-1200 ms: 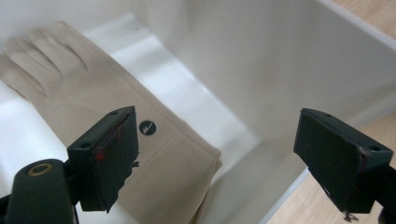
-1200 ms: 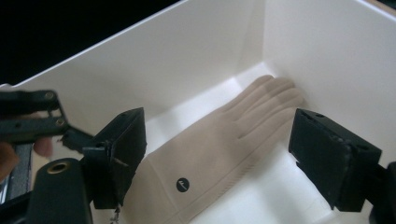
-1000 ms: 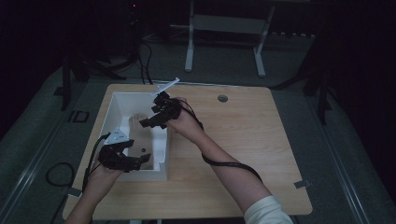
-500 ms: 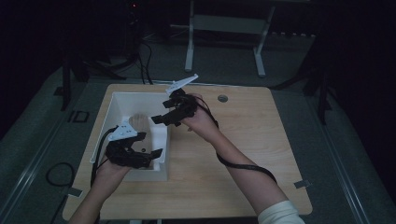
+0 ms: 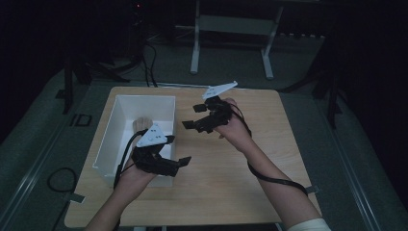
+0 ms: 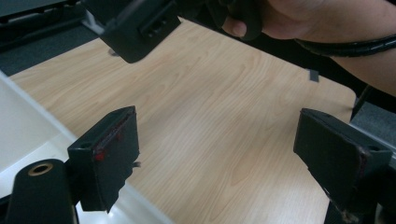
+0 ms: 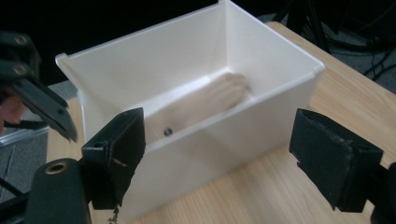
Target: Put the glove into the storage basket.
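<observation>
Both grippers, left gripper [image 5: 185, 160] and right gripper [image 5: 190, 117], have been lifted clear of the white rectangular plastic bin [image 5: 109, 139], jaws open and empty; the pale wooden block [image 5: 141, 124] is left inside, seemingly deposited.

The high view looks forward and down from above the person's side, far enough back to take in the whole light wooden tabletop [image 5: 269, 159] and the rectangular white plastic bin [image 5: 120, 120] at its left. The left gripper view sits low and close over that tabletop, facing across bare wood toward the right claw [image 6: 140, 28], with the bin's rim at its lower left. The right gripper view faces the bin from close by, looking down into it.
</observation>
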Motion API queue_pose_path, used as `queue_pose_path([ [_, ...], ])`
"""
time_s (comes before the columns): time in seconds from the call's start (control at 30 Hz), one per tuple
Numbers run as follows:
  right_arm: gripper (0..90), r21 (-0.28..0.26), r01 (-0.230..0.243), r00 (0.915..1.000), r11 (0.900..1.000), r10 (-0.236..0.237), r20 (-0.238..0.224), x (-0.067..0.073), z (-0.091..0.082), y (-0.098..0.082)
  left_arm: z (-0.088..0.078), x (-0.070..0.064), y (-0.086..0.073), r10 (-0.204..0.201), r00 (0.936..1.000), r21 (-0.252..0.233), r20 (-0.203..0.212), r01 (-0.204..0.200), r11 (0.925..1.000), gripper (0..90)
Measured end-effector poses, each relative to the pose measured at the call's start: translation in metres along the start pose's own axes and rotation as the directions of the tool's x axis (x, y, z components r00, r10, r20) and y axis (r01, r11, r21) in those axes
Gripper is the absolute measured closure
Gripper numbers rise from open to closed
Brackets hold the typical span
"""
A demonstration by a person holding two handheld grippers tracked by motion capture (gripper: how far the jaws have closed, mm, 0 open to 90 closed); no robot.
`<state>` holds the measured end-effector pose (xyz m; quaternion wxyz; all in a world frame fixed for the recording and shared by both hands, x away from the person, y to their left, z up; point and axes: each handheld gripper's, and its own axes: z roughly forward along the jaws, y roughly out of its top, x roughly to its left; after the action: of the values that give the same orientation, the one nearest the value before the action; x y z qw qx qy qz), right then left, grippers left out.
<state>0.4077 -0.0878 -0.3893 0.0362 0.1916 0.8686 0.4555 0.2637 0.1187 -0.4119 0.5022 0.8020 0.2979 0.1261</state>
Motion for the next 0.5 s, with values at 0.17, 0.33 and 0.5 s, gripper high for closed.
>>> queue_pose_path([
  [0.17,18.2,0.015,-0.005,0.9997,1.0,0.005,0.023,-0.009,-0.015,-0.023,0.014,-0.011,0.004,0.029,0.9993,0.016,0.022,-0.029,0.9994,14.8],
  [0.33,18.2,0.004,-0.018,0.9993,1.0,0.018,0.033,-0.014,-0.028,-0.04,0.032,-0.023,0.006,0.066,0.9967,0.026,0.047,-0.068,0.9974,14.7],
  [0.5,18.2,0.005,-0.027,0.9985,1.0,0.026,0.048,-0.017,-0.038,-0.057,0.051,-0.032,0.005,0.076,0.9944,0.011,0.073,-0.077,0.997,14.5],
])
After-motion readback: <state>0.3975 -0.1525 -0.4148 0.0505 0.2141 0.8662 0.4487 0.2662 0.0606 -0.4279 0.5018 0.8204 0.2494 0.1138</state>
